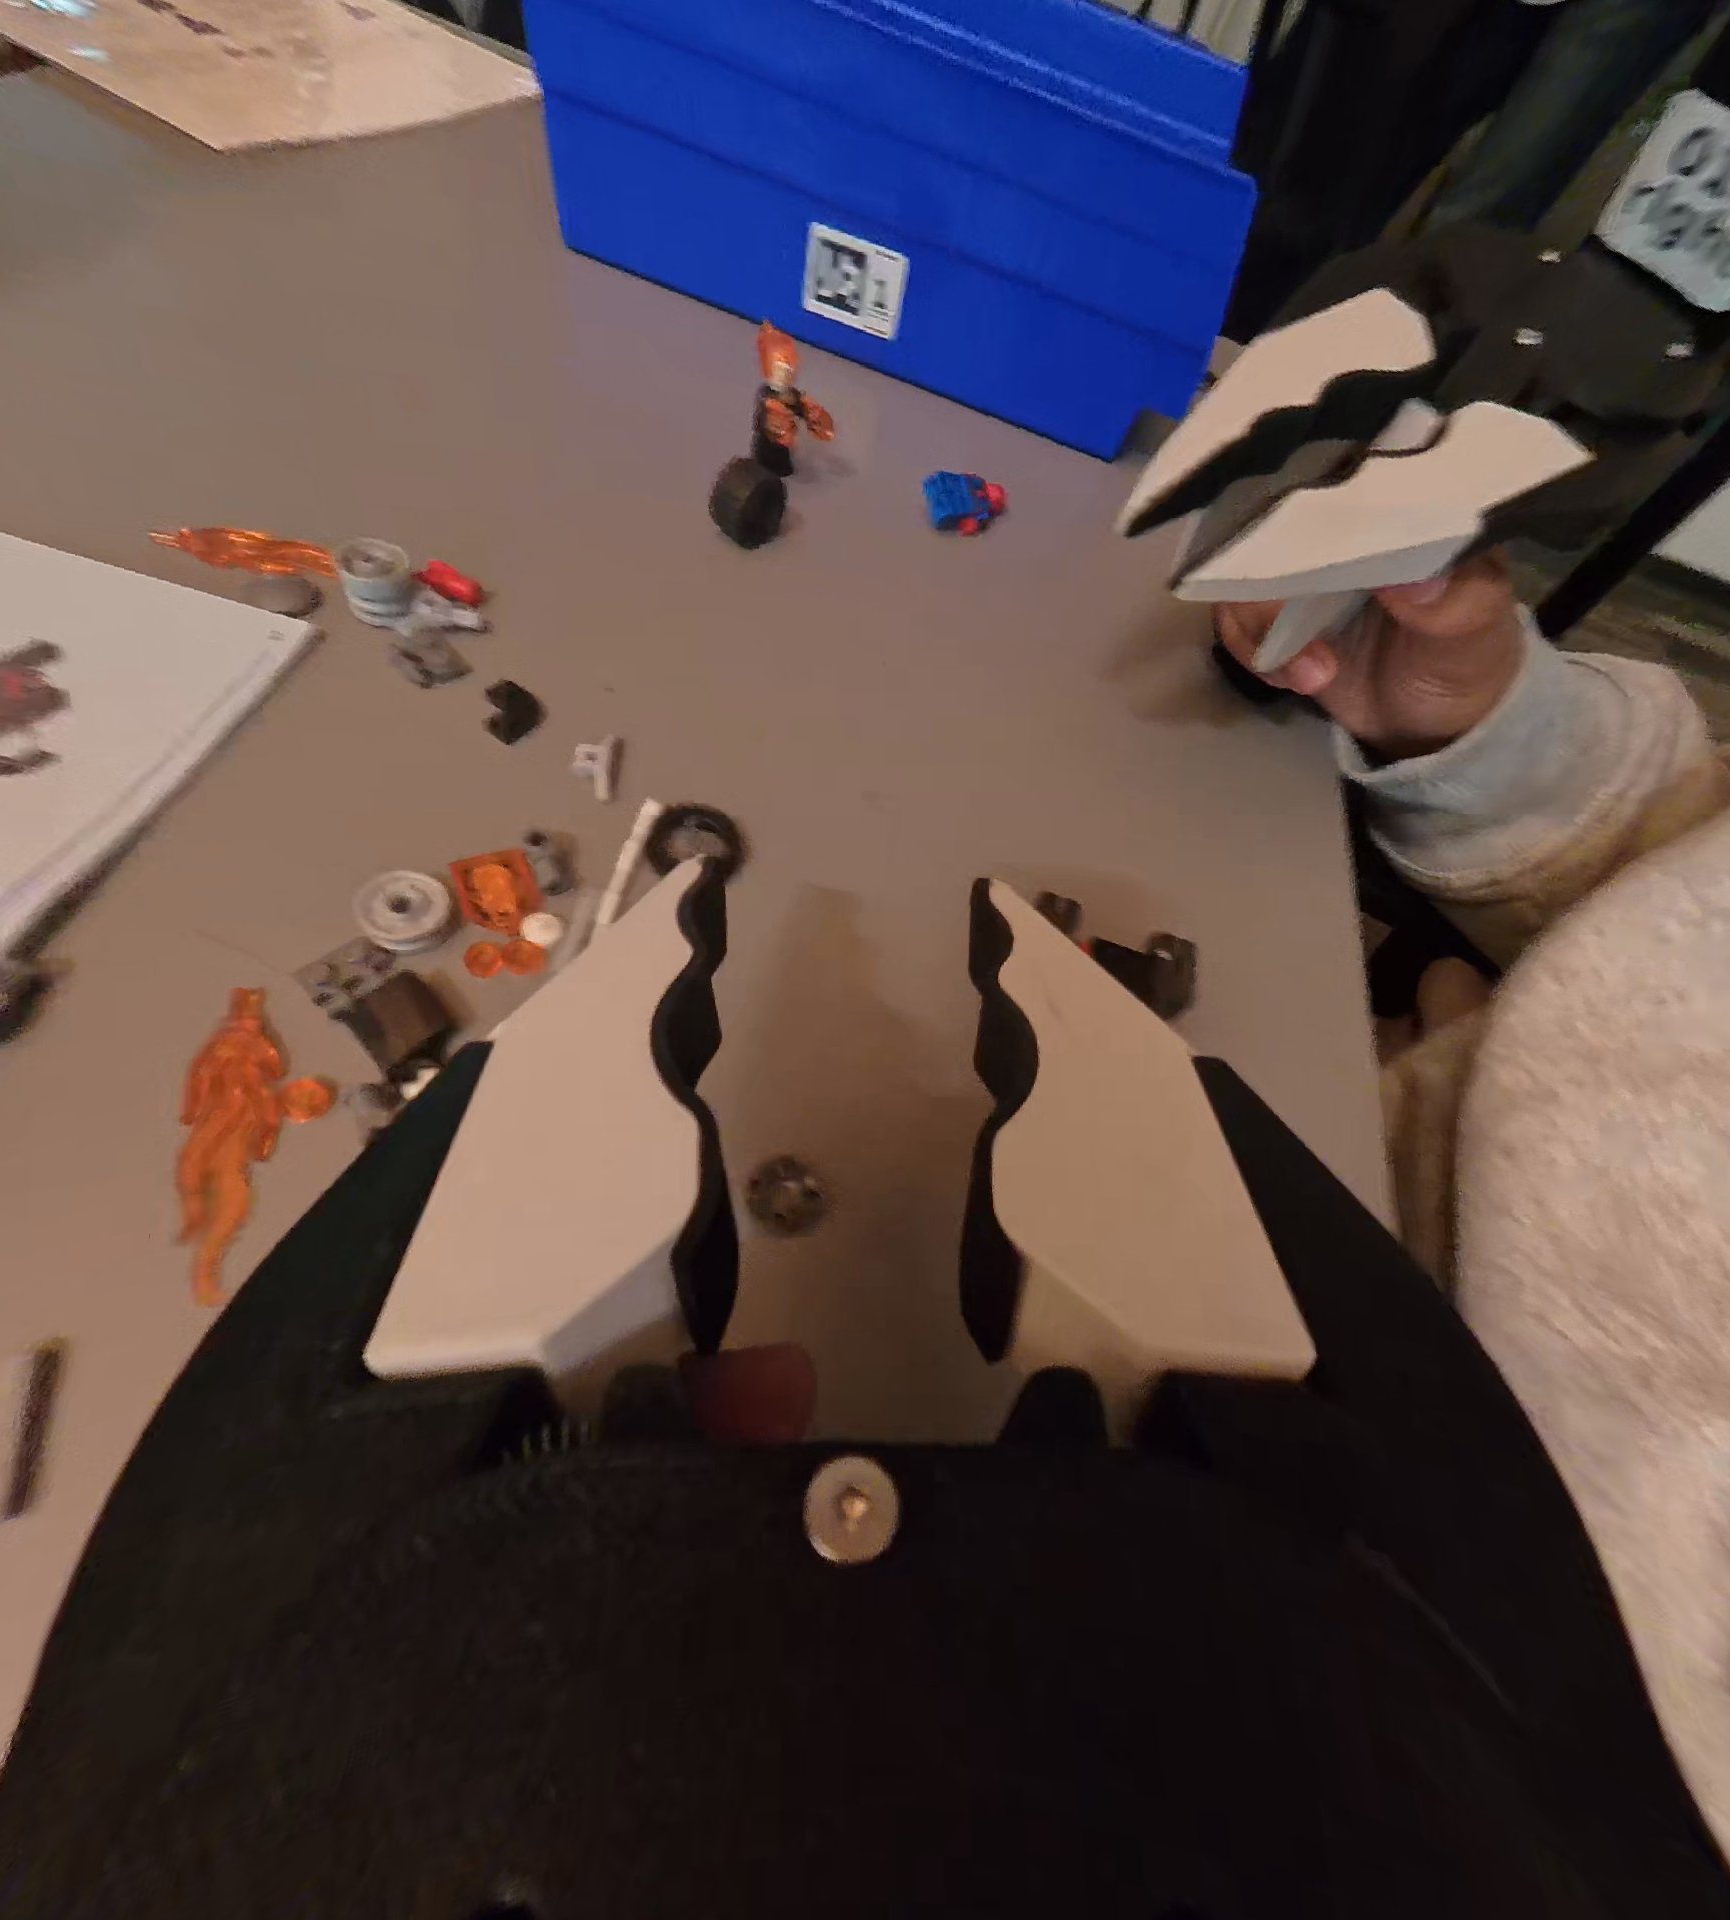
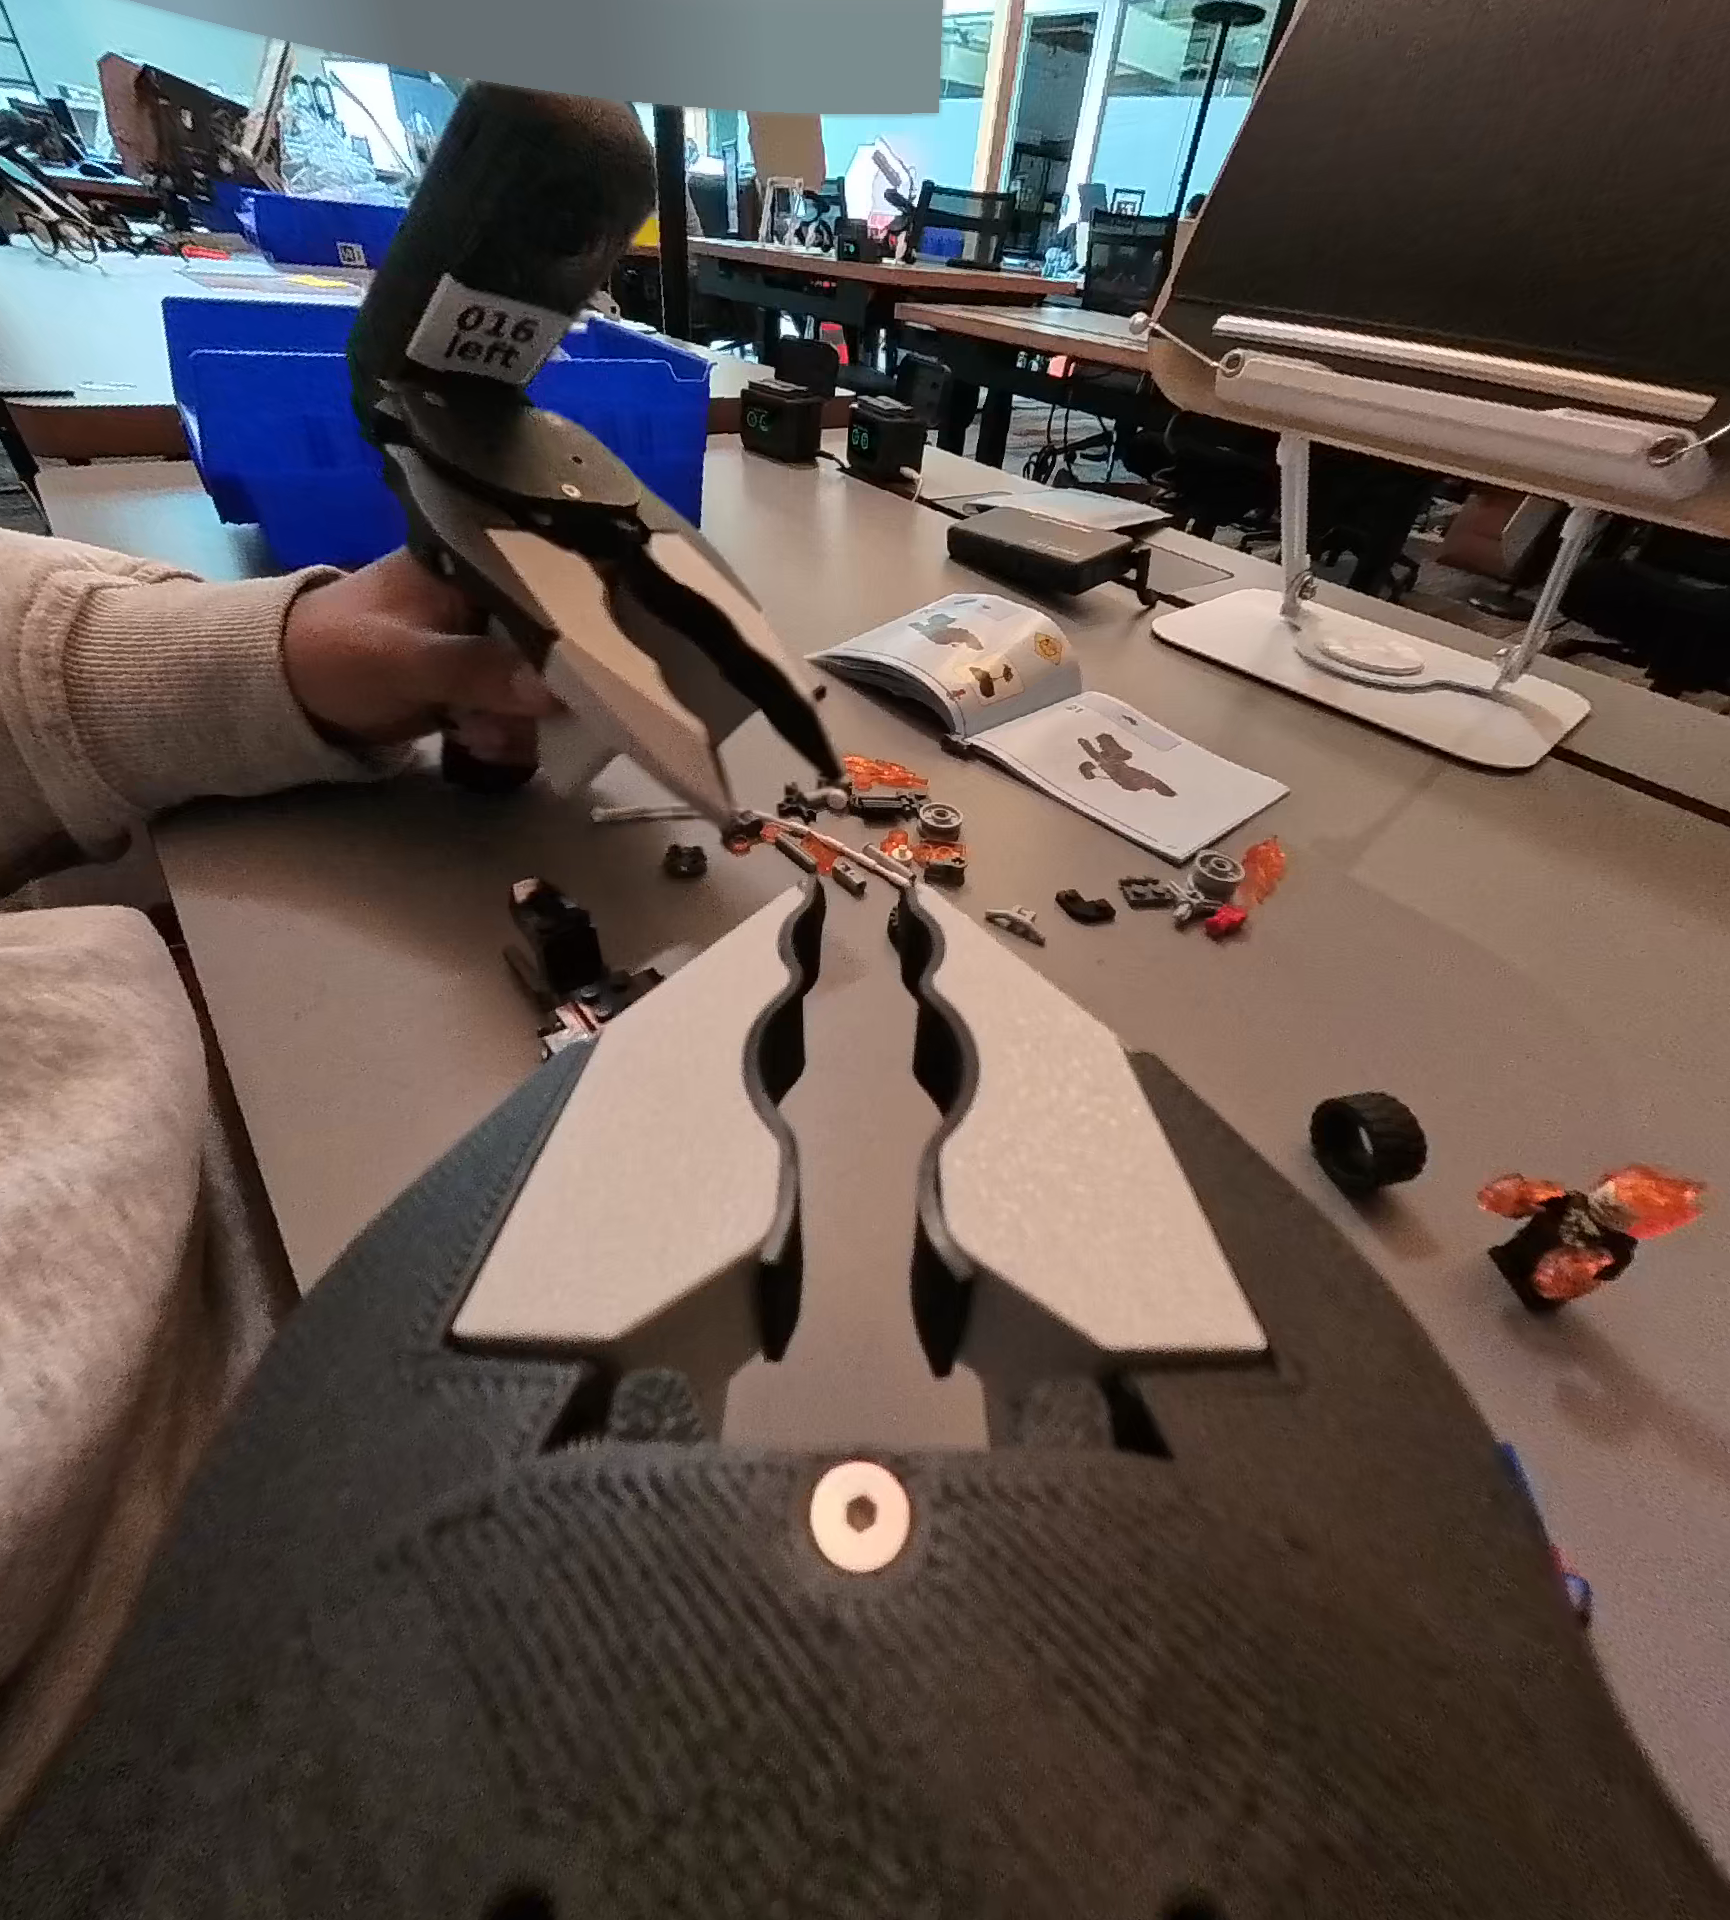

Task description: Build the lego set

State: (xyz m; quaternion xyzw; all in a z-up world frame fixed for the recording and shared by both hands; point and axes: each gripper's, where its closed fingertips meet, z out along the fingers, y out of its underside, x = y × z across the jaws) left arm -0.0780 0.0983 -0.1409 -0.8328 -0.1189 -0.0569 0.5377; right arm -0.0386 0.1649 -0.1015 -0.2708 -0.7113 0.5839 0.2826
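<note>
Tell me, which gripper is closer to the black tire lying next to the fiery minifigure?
Probably the right gripper; the black tire lies just beside its fingers. The left gripper is farther away, tips down among the scattered pieces.

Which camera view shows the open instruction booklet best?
The right wrist view: the instruction booklet lies open there, with both pages visible beyond the scattered pieces. The left wrist view shows only one blurred page at its left edge.
</note>
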